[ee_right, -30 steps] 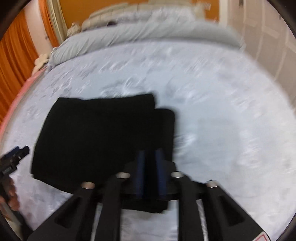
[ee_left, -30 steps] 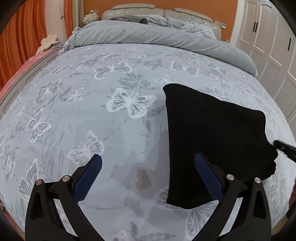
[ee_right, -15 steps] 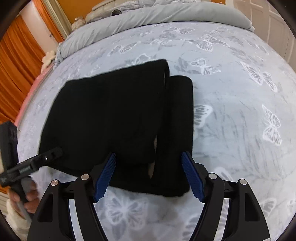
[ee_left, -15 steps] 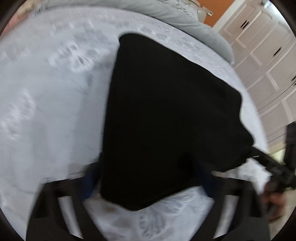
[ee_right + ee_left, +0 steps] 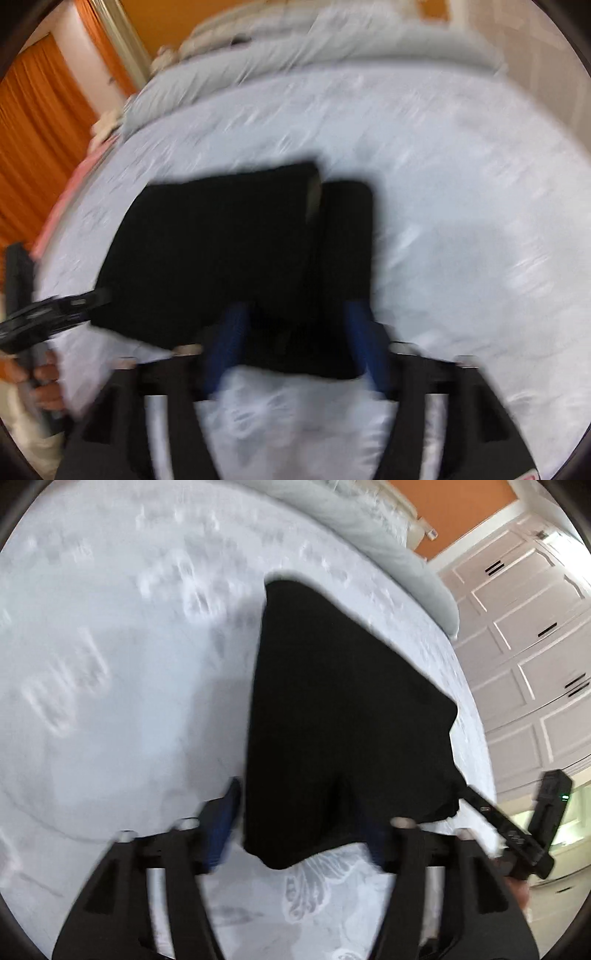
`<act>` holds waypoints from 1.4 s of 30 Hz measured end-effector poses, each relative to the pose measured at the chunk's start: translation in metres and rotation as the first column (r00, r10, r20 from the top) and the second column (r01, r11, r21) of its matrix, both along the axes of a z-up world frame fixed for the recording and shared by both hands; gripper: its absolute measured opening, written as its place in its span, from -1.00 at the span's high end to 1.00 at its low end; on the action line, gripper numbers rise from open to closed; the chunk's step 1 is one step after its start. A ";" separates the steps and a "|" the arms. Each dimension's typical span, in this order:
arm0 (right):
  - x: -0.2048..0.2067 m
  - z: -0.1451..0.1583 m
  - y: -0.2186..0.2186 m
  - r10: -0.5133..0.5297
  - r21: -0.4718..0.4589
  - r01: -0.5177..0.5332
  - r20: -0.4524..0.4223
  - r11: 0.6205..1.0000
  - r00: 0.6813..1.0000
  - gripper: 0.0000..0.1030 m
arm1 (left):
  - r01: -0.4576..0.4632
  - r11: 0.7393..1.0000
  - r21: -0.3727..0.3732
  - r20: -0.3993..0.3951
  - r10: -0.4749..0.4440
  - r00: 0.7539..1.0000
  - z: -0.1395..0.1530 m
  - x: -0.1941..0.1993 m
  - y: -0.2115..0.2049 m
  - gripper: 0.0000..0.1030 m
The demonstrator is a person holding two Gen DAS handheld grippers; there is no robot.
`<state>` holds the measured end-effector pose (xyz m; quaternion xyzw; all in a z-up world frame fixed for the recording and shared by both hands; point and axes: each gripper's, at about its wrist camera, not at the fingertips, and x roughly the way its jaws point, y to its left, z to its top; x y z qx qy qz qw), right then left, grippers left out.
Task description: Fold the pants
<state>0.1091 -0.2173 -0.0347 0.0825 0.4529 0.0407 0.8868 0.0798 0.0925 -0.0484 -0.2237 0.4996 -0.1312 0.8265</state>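
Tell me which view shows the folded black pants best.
The right wrist view: the whole pants lie in frame on the bedsheet, with the narrower layer sticking out at the right, though blurred. The left wrist view shows them larger but as one featureless dark wedge.

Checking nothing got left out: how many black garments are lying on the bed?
1: the folded black pants, lying on the butterfly-print bedspread near its front edge, between both grippers' open jaws. Blur could hide something small.
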 end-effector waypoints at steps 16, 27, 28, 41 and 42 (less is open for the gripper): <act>0.010 -0.015 -0.011 0.060 0.455 -0.037 -0.036 0.890 0.998 0.48 | 0.085 0.996 -0.023 0.024 -0.084 0.996 0.008 0.005 -0.008 0.60; -0.094 -0.015 0.003 0.017 0.244 0.005 -0.090 0.970 0.996 -0.08 | 0.065 0.989 0.133 -0.023 -0.063 0.998 -0.005 -0.099 0.017 -0.08; -0.101 0.006 0.004 -0.012 0.180 0.011 0.005 0.984 1.000 -0.23 | 0.053 0.986 0.160 0.043 -0.061 0.997 0.011 -0.102 0.020 -0.19; -0.048 -0.017 0.080 0.165 0.131 -0.159 -0.035 0.979 0.986 0.69 | -0.159 0.893 0.421 0.273 0.042 0.961 0.041 -0.108 0.021 -0.78; -0.054 0.000 0.077 0.168 0.136 -0.168 0.015 0.976 0.986 0.71 | -0.164 0.891 0.424 0.281 0.042 0.959 0.043 -0.109 0.018 -0.78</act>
